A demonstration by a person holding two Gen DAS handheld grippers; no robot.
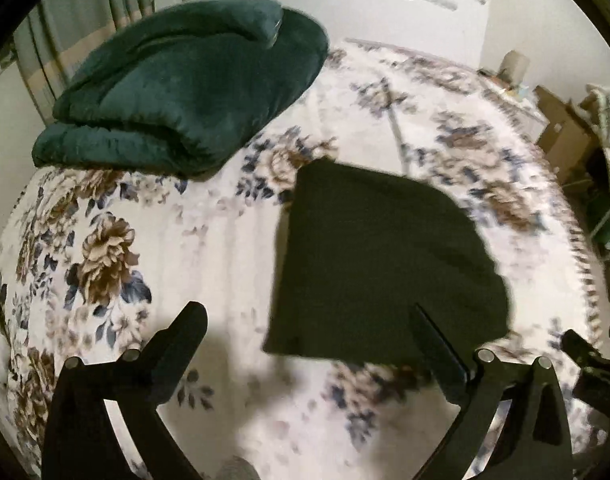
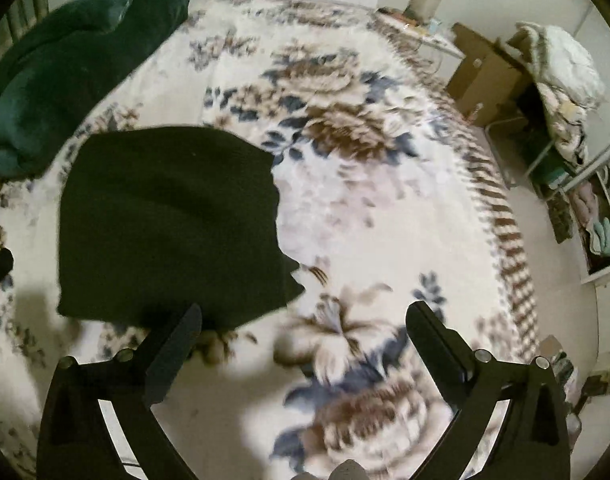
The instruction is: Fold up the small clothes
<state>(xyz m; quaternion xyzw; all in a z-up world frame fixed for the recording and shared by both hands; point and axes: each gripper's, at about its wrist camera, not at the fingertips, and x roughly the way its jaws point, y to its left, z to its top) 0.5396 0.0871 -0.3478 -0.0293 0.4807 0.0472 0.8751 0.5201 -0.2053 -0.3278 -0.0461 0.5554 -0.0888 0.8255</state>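
Black garment [image 1: 381,264], folded flat, mid-bed [image 1: 209,240]; green blanket [image 1: 185,88] at the far left corner. Your left tool [image 1: 309,320] and right tool [image 2: 305,320]: both spread apart, holding nothing.

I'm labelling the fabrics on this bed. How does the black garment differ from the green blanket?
The black garment is thin and lies flat, while the green blanket is thick and puffy, folded into bulging layers. The garment is plain black; the blanket is dark teal green with a plush sheen. The garment lies near the open left gripper and right gripper; the blanket sits farther back. Both rest on the floral bedspread, apart.
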